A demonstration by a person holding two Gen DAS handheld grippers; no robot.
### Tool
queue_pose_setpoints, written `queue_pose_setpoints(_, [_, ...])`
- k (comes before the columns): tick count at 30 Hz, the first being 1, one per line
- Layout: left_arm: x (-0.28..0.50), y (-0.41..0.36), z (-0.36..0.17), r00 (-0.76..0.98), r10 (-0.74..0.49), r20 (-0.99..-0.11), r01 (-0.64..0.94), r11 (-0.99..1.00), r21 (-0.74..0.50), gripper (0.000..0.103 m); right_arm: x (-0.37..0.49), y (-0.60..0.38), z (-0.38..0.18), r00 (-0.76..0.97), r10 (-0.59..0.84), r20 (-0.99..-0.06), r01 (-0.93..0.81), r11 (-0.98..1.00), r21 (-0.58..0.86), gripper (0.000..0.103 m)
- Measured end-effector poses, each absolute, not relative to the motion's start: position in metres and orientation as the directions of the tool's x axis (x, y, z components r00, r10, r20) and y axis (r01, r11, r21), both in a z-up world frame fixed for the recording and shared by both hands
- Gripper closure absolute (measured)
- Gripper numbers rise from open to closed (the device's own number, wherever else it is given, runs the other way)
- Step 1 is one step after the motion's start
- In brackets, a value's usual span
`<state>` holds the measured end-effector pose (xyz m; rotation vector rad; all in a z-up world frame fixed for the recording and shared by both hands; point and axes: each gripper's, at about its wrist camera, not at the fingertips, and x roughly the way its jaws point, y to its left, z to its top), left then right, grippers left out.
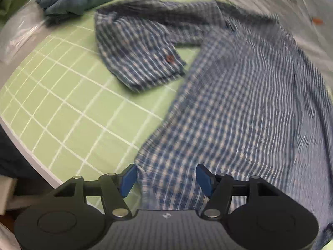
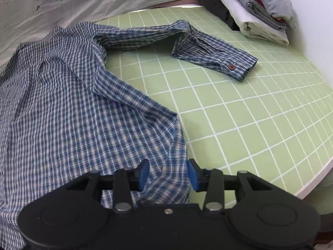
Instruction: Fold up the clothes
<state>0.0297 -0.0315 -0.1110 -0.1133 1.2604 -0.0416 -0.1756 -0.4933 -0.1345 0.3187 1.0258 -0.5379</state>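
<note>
Now the blue plaid shirt (image 2: 68, 95) lies spread on the green grid mat (image 2: 239, 112) — its hem bunches between both wide-open grippers, left gripper (image 1: 166, 180) and right gripper (image 2: 168, 174), neither pinching it.

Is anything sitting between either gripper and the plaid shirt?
Nothing visible. The plaid shirt hem already lies between the open fingers of the left gripper and the right gripper.

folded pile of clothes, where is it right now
In the right wrist view, the folded pile sits at the top right, at the mat's far edge, beyond the shirt's cuff.
</note>
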Motion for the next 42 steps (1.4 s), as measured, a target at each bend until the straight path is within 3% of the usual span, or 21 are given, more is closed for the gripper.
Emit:
queue_pose_setpoints(1, [0.028, -0.037, -0.113, 0.301, -0.078, -0.95, -0.01, 0.996, -0.085, 0.04, -0.175, -0.494, -0.136, 0.401, -0.27, -0.875, 0.557, 0.83, -0.001, 0.063])
queue_pose_setpoints(3, [0.025, -0.041, -0.115, 0.309, -0.053, -0.95, 0.011, 0.999, -0.052, 0.049, -0.177, -0.494, -0.137, 0.407, -0.251, -0.878, 0.547, 0.837, 0.015, 0.081])
queue_pose_setpoints(4, [0.024, -0.042, -0.116, 0.315, -0.04, -0.948, 0.017, 0.999, -0.037, 0.068, -0.179, -0.493, -0.136, 0.419, -0.232, -0.878, 0.543, 0.839, 0.037, 0.094])
queue_pose_setpoints(5, [0.023, -0.041, -0.116, 0.318, -0.03, -0.948, 0.023, 0.999, -0.024, 0.08, -0.181, -0.492, -0.135, 0.43, -0.214, -0.877, 0.539, 0.84, 0.059, 0.102])
queue_pose_setpoints(6, [0.023, -0.04, -0.115, 0.317, -0.022, -0.948, 0.027, 1.0, -0.014, 0.096, -0.185, -0.493, -0.132, 0.453, -0.187, -0.871, 0.539, 0.836, 0.101, 0.102])
queue_pose_setpoints(9, [0.023, -0.031, -0.114, 0.312, -0.032, -0.949, -0.005, 0.999, -0.035, 0.096, -0.203, -0.509, -0.115, 0.541, -0.133, -0.83, 0.608, 0.744, 0.277, 0.103])
queue_pose_setpoints(11, [0.023, -0.027, -0.112, 0.312, -0.014, -0.95, -0.02, 1.0, -0.021, 0.096, -0.21, -0.517, -0.109, 0.533, -0.159, -0.831, 0.634, 0.726, 0.268, 0.103])
queue_pose_setpoints(15, [0.024, -0.025, -0.106, 0.331, 0.018, -0.943, -0.043, 0.999, 0.004, 0.09, -0.204, -0.515, -0.123, 0.37, -0.301, -0.879, 0.617, 0.787, -0.01, 0.102])
queue_pose_setpoints(17, [0.027, -0.029, -0.097, 0.365, 0.021, -0.931, -0.047, 0.999, 0.003, 0.068, -0.207, -0.52, -0.124, 0.38, -0.292, -0.878, 0.625, 0.781, 0.011, 0.095])
queue_pose_setpoints(18, [0.029, -0.032, -0.092, 0.389, 0.019, -0.921, -0.055, 0.998, -0.002, 0.049, -0.21, -0.522, -0.123, 0.402, -0.281, -0.872, 0.639, 0.768, 0.047, 0.088])
queue_pose_setpoints(19, [0.031, -0.035, -0.086, 0.413, 0.018, -0.911, -0.063, 0.998, -0.008, 0.034, -0.21, -0.525, -0.121, 0.413, -0.286, -0.865, 0.658, 0.75, 0.067, 0.069])
queue_pose_setpoints(20, [0.033, -0.038, -0.081, 0.435, 0.012, -0.9, -0.066, 0.998, -0.018, 0.029, -0.209, -0.528, -0.119, 0.416, -0.302, -0.858, 0.675, 0.735, 0.068, 0.057])
queue_pose_setpoints(22, [0.041, -0.048, -0.073, 0.466, -0.013, -0.885, -0.057, 0.997, -0.045, 0.018, -0.204, -0.533, -0.115, 0.416, -0.336, -0.845, 0.696, 0.716, 0.058, 0.051])
queue_pose_setpoints(26, [0.052, -0.079, -0.067, 0.485, -0.047, -0.873, 0.003, 0.999, -0.052, 0.015, -0.191, -0.544, -0.112, 0.423, -0.389, -0.818, 0.693, 0.721, 0.015, 0.015])
queue_pose_setpoints(29, [0.062, -0.107, -0.073, 0.473, -0.058, -0.879, 0.041, 0.998, -0.044, 0.013, -0.178, -0.555, -0.114, 0.417, -0.42, -0.806, 0.679, 0.734, -0.031, 0.004])
queue_pose_setpoints(38, [0.094, -0.186, -0.113, 0.378, -0.092, -0.921, 0.126, 0.991, -0.047, 0.011, -0.145, -0.625, -0.14, 0.396, -0.414, -0.82, 0.774, 0.631, 0.055, 0.002])
queue_pose_setpoints(42, [0.113, -0.22, -0.127, 0.367, -0.047, -0.929, 0.17, 0.985, 0.017, 0.011, -0.132, -0.666, -0.144, 0.396, -0.438, -0.807, 0.833, 0.54, 0.115, 0.002])
